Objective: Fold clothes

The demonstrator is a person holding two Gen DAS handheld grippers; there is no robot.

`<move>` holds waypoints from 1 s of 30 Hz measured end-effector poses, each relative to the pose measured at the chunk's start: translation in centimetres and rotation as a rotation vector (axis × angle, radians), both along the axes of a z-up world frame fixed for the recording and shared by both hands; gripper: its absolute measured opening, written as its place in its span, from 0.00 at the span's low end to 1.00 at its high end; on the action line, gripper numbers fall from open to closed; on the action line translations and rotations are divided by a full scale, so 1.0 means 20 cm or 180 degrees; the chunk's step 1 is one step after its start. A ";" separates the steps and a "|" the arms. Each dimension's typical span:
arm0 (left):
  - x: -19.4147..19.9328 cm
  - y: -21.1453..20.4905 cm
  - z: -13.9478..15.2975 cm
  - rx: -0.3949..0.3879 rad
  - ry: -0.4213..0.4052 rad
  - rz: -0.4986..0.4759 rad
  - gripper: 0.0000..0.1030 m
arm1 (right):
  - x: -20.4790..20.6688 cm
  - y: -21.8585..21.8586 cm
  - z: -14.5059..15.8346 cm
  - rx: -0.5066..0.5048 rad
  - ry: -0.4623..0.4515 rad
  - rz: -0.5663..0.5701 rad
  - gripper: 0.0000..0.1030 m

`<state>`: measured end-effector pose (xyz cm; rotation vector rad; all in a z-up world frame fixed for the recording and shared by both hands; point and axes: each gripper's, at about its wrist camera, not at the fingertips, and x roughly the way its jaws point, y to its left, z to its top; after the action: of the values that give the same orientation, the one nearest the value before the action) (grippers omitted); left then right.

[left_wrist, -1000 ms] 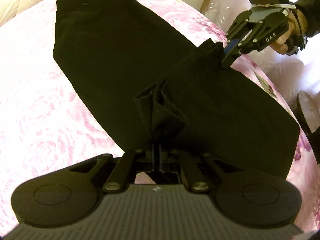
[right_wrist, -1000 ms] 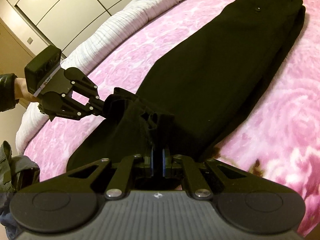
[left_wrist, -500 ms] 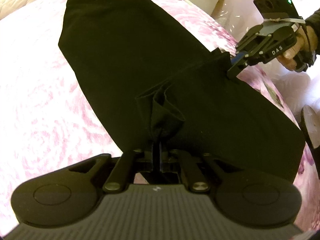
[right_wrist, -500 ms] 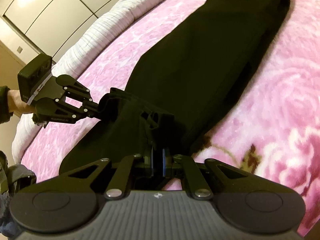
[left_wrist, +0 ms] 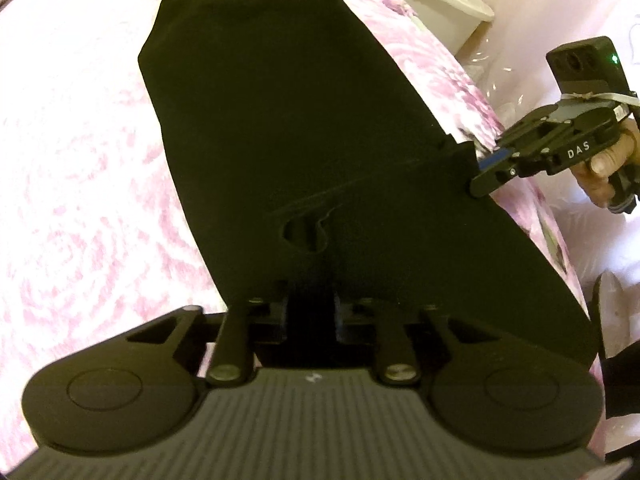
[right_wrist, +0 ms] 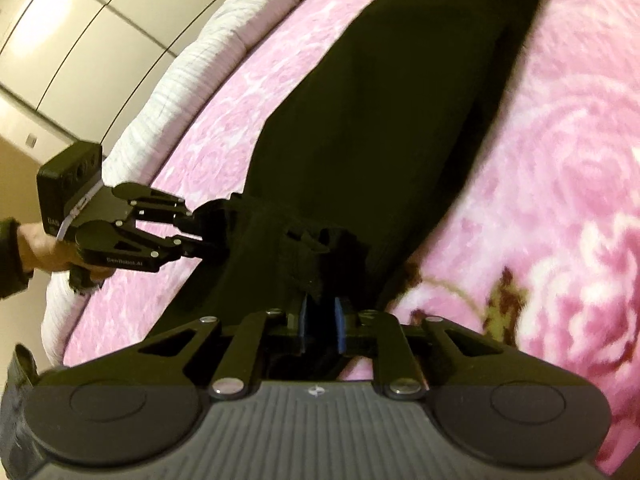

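One pair of black trousers (left_wrist: 288, 112) lay lengthwise on the pink floral bed (left_wrist: 80, 160). Two tools: the left tool (right_wrist: 196, 232) and the right tool (left_wrist: 486, 172) each pinched a hem corner. Only the right view showed wardrobe doors (right_wrist: 80, 20); only the left, a white bin (left_wrist: 440, 4).

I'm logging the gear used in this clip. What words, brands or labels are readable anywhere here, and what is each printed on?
"DAS": white letters on the side of the right gripper, seen from the left wrist camera.
"SenRobot.AI", or close to it: small print on the lower body of the left gripper; blurred, so uncertain.
A faint mark on that gripper's upper side may also read "DAS"; too dim to confirm.
The black trousers show no text.
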<state>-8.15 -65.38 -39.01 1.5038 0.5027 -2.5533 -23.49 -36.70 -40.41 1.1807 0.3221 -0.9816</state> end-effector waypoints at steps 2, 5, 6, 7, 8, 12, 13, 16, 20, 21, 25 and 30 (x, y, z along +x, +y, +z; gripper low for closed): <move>0.00 0.00 0.01 -0.0037 -0.0001 -0.0033 0.11 | -0.01 0.01 0.00 0.0012 -0.0007 -0.0006 0.11; 0.02 0.00 0.03 -0.0097 0.0020 -0.0078 0.06 | 0.00 0.02 0.01 -0.0024 0.0026 -0.0010 0.09; 0.03 0.00 0.04 -0.0124 0.0041 -0.0085 0.05 | 0.00 0.02 0.02 -0.0044 0.0043 -0.0009 0.09; 0.05 0.00 0.05 -0.0150 0.0062 -0.0088 0.04 | 0.01 0.03 0.03 -0.0066 0.0061 -0.0015 0.08; 0.06 0.00 0.06 -0.0175 0.0082 -0.0090 0.04 | 0.01 0.04 0.04 -0.0088 0.0080 -0.0022 0.08; 0.11 0.00 0.12 -0.0255 0.0190 -0.0089 0.03 | 0.03 0.07 0.10 -0.0165 0.0165 -0.0048 0.07; 0.13 0.00 0.13 -0.0275 0.0212 -0.0091 0.03 | 0.04 0.07 0.12 -0.0181 0.0189 -0.0053 0.07; 0.17 0.00 0.13 -0.0307 0.0213 -0.0086 0.03 | 0.06 0.09 0.15 -0.0203 0.0287 -0.0067 0.07; 0.18 -0.01 0.09 -0.0319 0.0187 0.0014 0.03 | 0.09 0.12 0.19 -0.0251 0.0400 -0.0128 0.07; 0.18 -0.02 0.08 -0.0322 0.0181 0.0039 0.03 | 0.10 0.12 0.19 -0.0262 0.0424 -0.0140 0.07; 0.20 -0.04 0.04 -0.0334 0.0155 0.0140 0.05 | 0.12 0.11 0.19 -0.0249 0.0584 -0.0172 0.06; 0.22 -0.06 -0.01 -0.0315 0.0183 0.0274 0.16 | 0.09 0.13 0.14 -0.0114 0.0704 -0.0345 0.07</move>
<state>-3.72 -66.64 -39.19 1.3499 0.4315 -2.5219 -21.59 -34.02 -37.67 1.0674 0.4174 -1.2119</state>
